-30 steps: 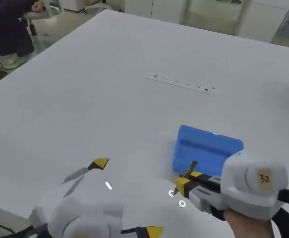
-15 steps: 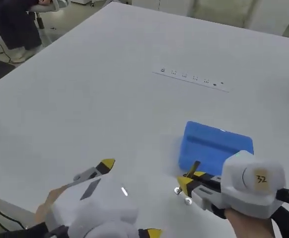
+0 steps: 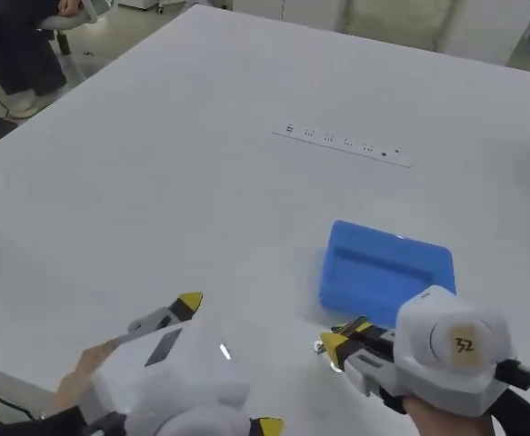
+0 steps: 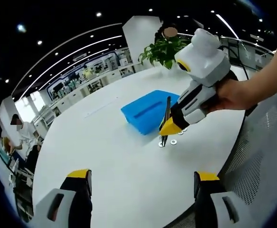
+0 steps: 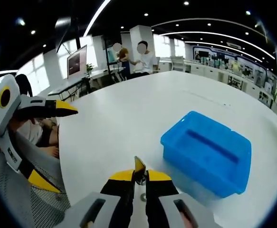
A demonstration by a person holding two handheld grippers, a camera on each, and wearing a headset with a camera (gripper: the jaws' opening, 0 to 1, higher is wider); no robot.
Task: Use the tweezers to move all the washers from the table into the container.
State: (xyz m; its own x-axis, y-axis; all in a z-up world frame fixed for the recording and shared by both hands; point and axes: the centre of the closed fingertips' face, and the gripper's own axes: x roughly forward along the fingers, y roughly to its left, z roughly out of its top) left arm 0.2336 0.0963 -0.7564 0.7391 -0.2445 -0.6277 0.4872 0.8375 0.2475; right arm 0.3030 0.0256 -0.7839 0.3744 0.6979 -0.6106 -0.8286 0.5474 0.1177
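Our right gripper clamps the tweezers over washers lying on the table, centre frame, beside the container. Our left gripper gapes empty. We judge the moving mostly undone.

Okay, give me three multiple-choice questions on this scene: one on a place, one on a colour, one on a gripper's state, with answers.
1. Where do the washers lie? A) in the container B) on the table by the tweezers' tips C) at the table's far edge
2. What colour is the container? A) blue B) red C) green
3. How is the left gripper? A) shut on the tweezers B) shut on a washer C) open, empty
Answers: 1 B, they lie on the table beside the container; 2 A, its walls are blue; 3 C, its jaws stand wide apart.
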